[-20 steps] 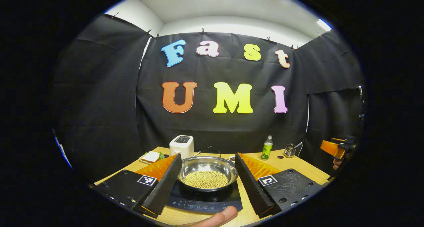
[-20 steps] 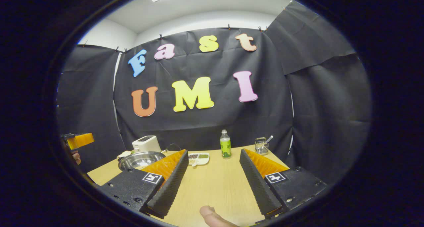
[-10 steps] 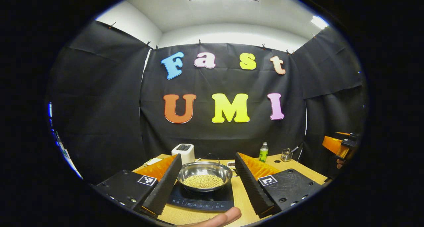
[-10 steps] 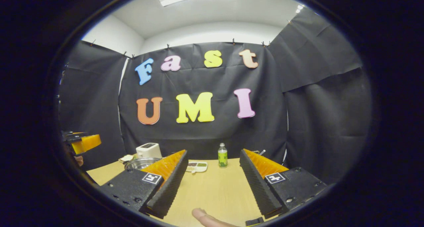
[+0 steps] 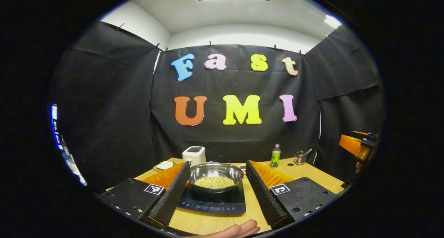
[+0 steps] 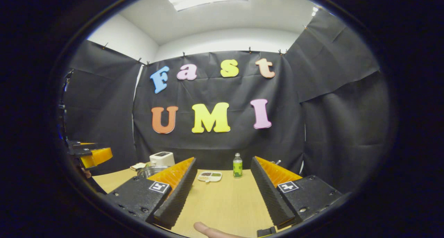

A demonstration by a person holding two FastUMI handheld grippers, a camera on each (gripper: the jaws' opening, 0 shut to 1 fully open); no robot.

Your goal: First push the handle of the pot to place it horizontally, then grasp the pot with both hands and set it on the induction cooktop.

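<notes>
Wooden table (image 6: 222,200) w/ black cloth booth wall behind. Steel pot (image 5: 215,177), beans inside, sits on induction cooktop (image 5: 213,202) near table's front edge. Left gripper (image 5: 215,191) hovers short of the pot, fingers spread wide, nothing btwn them. Right gripper (image 6: 223,189) likewise spread wide, holding nothing, over bare table. Toaster (image 5: 194,154) behind pot; green bottle (image 6: 237,166) & small divided dish (image 6: 209,176) further back.
</notes>
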